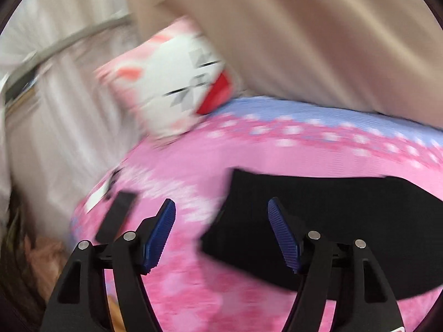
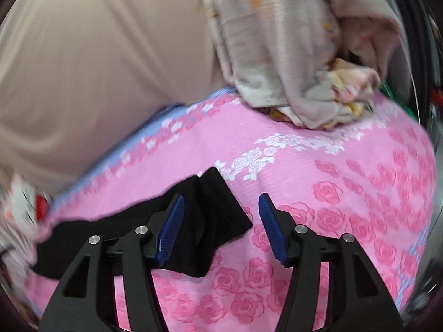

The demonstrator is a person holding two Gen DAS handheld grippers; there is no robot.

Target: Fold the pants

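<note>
Hovering over the black pants [image 2: 221, 215] on the pink rose bedspread [image 2: 346, 193], both sets of jaws were parted with nothing between the pads.

Pants lay flattened on the bedspread, long axis running sideways between the two hands. From the right gripper [image 2: 221, 229] the pants' near corner sat under and just ahead of its left finger, the rest trailing off left. From the left gripper [image 1: 221, 238] the pants [image 1: 318, 221] spread to the right, edge near the right finger; contact unclear through blur. Grey blanket heap [image 2: 290, 55] and cartoon pillow [image 1: 171, 83] sat well beyond the pants. Right hand looked nearer a graspable corner.
</note>
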